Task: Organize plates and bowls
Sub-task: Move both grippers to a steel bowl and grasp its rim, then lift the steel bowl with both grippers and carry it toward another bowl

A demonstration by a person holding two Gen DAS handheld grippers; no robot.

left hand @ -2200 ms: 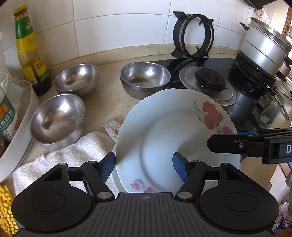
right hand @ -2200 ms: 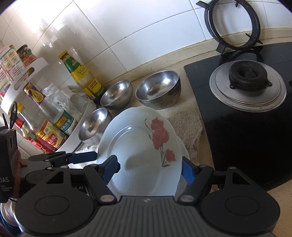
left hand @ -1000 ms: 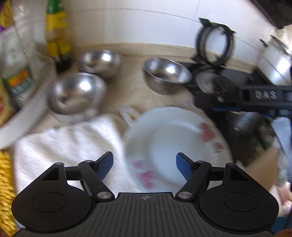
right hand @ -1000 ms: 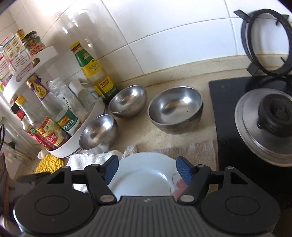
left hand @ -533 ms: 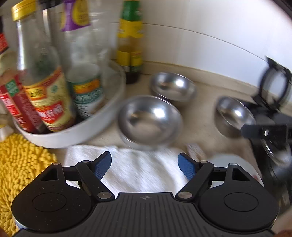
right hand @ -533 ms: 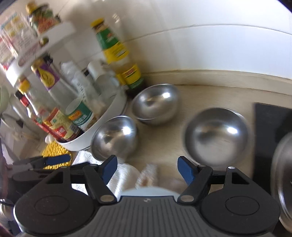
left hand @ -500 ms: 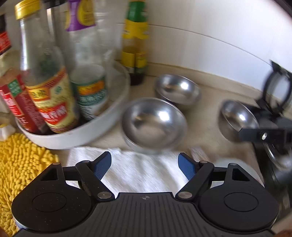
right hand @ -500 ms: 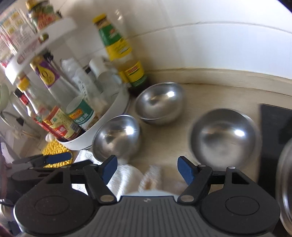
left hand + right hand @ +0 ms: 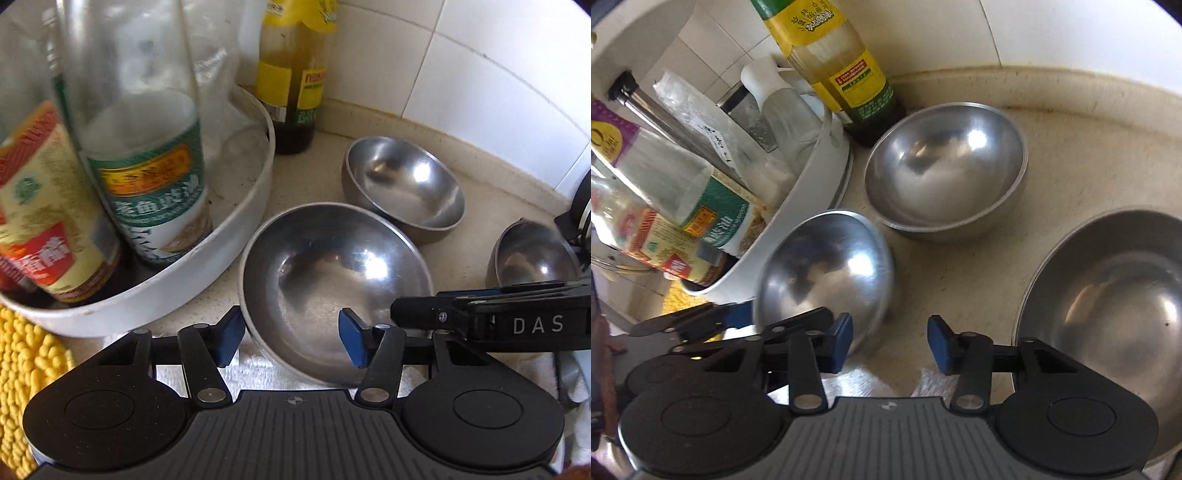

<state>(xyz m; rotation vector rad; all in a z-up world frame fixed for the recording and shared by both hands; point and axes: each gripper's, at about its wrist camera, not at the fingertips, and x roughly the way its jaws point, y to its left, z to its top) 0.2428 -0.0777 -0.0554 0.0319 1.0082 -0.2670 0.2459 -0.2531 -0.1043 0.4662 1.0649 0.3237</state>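
Note:
Three steel bowls stand on the beige counter. In the left wrist view my left gripper (image 9: 291, 341) is open over the near rim of the nearest bowl (image 9: 332, 280), one finger outside its left wall and one inside. A second bowl (image 9: 404, 184) sits behind it and a third bowl (image 9: 532, 258) at the right. In the right wrist view my right gripper (image 9: 889, 343) is open and empty, just right of the near bowl (image 9: 827, 273), with the second bowl (image 9: 945, 166) behind and the larger bowl (image 9: 1108, 295) at the right. No plate is in view.
A white round condiment tray (image 9: 207, 273) with sauce bottles (image 9: 147, 177) stands left of the bowls. A yellow-labelled bottle (image 9: 842, 70) stands against the tiled wall. A white towel (image 9: 860, 384) lies under the grippers. A yellow mat (image 9: 26, 362) lies at the far left.
Both grippers have left the flowered plate and swung left and down toward the bowls. The left gripper now straddles the near bowl's rim. The plate has gone out of view.

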